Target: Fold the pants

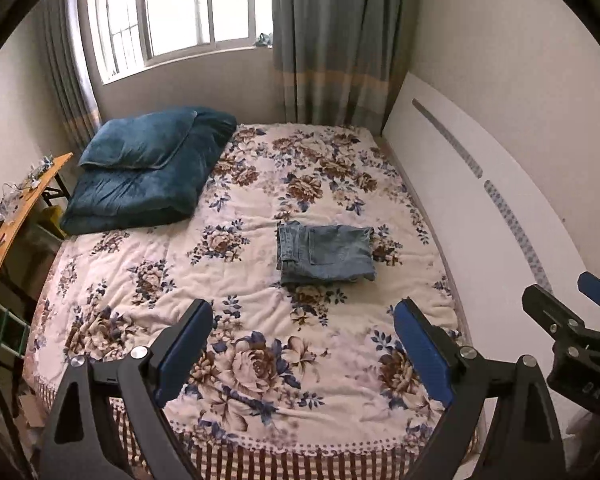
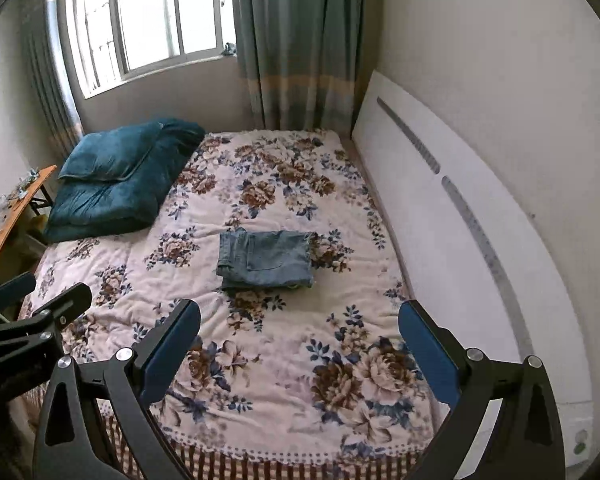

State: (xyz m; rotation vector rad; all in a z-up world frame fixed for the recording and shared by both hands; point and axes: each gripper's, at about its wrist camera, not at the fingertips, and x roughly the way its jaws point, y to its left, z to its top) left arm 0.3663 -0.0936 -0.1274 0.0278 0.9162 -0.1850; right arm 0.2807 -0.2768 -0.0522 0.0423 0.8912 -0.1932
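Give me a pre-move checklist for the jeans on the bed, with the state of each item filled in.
1. Jeans folded into a compact stack: ok, layers lie flat on the bedspread.
2. Edges aligned: cannot tell; a bit of fabric seems to peek out at the near right corner.
3. Left tongs open and empty: ok.
4. Right tongs open and empty: ok.
5. Both tongs clear of the jeans: ok, they hang over the near end of the bed, nothing touching.
6. Space around the jeans free: ok, the teal quilt sits apart at the far left.
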